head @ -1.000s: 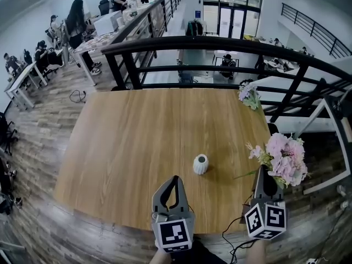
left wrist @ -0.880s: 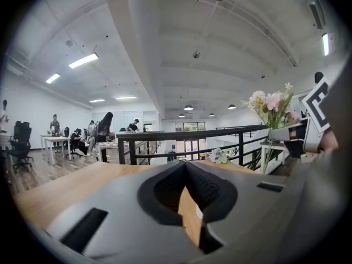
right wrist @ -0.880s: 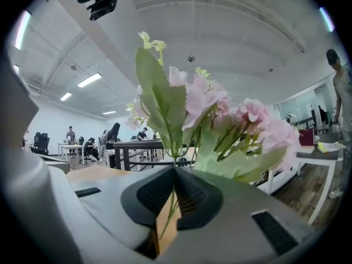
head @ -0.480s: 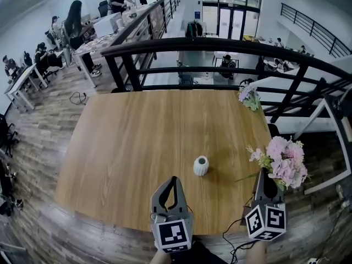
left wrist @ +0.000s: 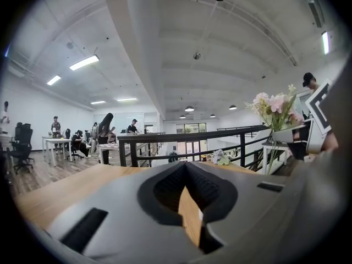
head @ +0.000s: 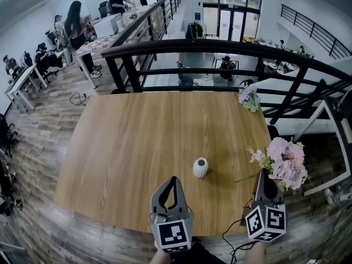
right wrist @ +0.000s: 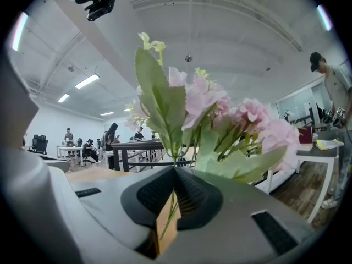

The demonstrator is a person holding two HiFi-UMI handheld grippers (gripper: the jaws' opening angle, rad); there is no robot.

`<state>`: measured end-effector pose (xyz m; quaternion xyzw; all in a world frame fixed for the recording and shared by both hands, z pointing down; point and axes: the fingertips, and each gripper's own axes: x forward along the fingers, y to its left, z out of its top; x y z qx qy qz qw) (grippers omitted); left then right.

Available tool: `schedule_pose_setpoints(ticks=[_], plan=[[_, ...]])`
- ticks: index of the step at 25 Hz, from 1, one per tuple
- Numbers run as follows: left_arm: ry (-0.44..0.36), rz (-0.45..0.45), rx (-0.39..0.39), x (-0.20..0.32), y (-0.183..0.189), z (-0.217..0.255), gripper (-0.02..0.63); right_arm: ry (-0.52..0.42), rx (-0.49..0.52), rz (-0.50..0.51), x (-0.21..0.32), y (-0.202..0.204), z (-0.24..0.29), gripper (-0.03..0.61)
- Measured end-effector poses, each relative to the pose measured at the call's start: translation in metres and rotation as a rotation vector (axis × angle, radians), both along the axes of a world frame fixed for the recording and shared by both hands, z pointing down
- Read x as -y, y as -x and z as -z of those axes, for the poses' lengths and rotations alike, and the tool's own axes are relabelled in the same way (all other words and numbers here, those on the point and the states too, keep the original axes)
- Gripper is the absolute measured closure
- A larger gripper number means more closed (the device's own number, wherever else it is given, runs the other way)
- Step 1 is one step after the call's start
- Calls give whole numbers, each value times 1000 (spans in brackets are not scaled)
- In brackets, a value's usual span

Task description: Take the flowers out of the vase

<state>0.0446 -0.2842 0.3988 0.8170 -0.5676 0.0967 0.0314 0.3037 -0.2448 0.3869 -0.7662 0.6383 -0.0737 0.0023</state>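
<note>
Wooden table (head: 137, 147), black railing (head: 220, 44) behind, people (head: 76, 22) beyond

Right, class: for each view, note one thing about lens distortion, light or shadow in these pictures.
Head view: fisheye bows the railing into an arc; the vase throws a soft shadow to its right. Left gripper view: black corners ring the picture, and a ceiling light glares white. Right gripper view: same black ring; the flowers loom large.
</note>
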Motion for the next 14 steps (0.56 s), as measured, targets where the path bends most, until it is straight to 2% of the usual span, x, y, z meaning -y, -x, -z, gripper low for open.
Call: schedule_pose_setpoints(ticks=[3, 10, 14], plan=[[-20, -6, -2, 1, -2, 3, 586, 1, 1, -1, 0, -1, 2, 563], [-4, -11, -2, -2, -9, 4, 586, -2, 1, 0, -1, -4, 3, 563], [-59, -22, -3, 0, -14, 8, 586, -2, 0, -3, -3, -9, 4, 563]])
